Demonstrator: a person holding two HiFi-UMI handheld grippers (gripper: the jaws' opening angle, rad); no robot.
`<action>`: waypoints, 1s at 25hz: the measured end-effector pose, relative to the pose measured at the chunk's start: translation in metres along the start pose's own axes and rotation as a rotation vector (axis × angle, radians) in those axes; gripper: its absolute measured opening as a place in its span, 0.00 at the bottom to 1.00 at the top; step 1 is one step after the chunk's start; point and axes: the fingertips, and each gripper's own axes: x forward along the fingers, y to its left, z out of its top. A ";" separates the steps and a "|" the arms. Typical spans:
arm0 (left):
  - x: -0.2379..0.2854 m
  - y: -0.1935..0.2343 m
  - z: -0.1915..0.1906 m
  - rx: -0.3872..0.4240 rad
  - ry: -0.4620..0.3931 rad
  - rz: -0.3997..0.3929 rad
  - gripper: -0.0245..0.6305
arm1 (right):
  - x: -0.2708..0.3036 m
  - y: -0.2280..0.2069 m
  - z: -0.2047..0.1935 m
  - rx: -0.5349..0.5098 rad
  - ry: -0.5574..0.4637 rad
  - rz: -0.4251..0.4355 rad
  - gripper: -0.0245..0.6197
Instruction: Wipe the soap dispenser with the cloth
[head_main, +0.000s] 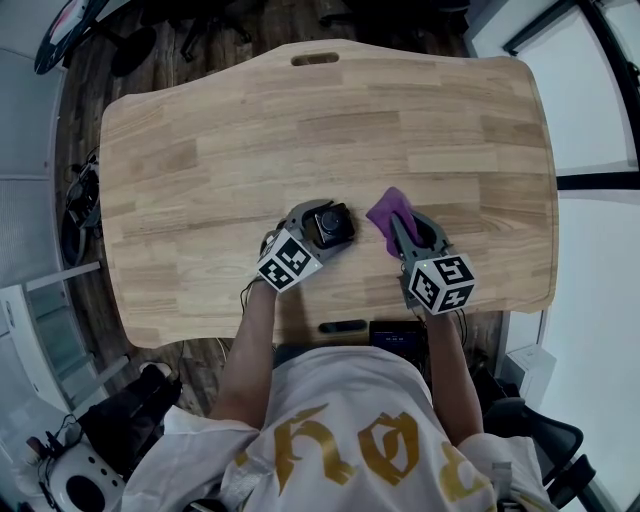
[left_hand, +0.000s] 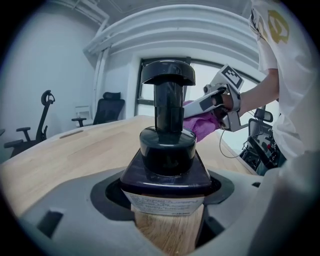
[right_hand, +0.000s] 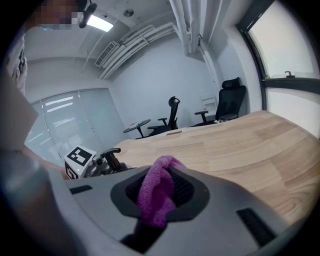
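The dark soap dispenser (head_main: 333, 225) stands upright on the wooden table (head_main: 300, 120), towards the edge nearest the person. The left gripper (head_main: 335, 232) has its two jaws closed on the dispenser's square lower body. Looking along that gripper, the pump head (left_hand: 167, 75) rises clear above the jaws, and a pale label (left_hand: 167, 204) shows low on the body between them. Just to the right of the dispenser, the right gripper (head_main: 415, 228) pinches a purple cloth (head_main: 390, 212). Its jaws are clamped on the fabric, which bunches out past the tips on the side facing the dispenser. From above, a narrow strip of bare wood shows between the cloth and the dispenser, so the two are near but apart. Behind the dispenser sits the person in a white shirt (head_main: 350, 430) with gold print, forearms reaching forward to either side of it. Well beyond the dispenser, past the table's far end, are black office chairs (right_hand: 227, 100).
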 end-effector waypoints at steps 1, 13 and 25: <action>-0.003 0.000 0.003 -0.005 -0.001 0.000 0.59 | -0.001 0.001 0.001 0.001 -0.004 0.002 0.11; -0.034 -0.008 0.062 0.026 -0.047 -0.011 0.59 | -0.016 0.019 0.032 -0.008 -0.077 0.031 0.11; -0.066 -0.028 0.098 0.095 -0.054 -0.010 0.59 | -0.049 0.058 0.071 -0.041 -0.211 0.068 0.11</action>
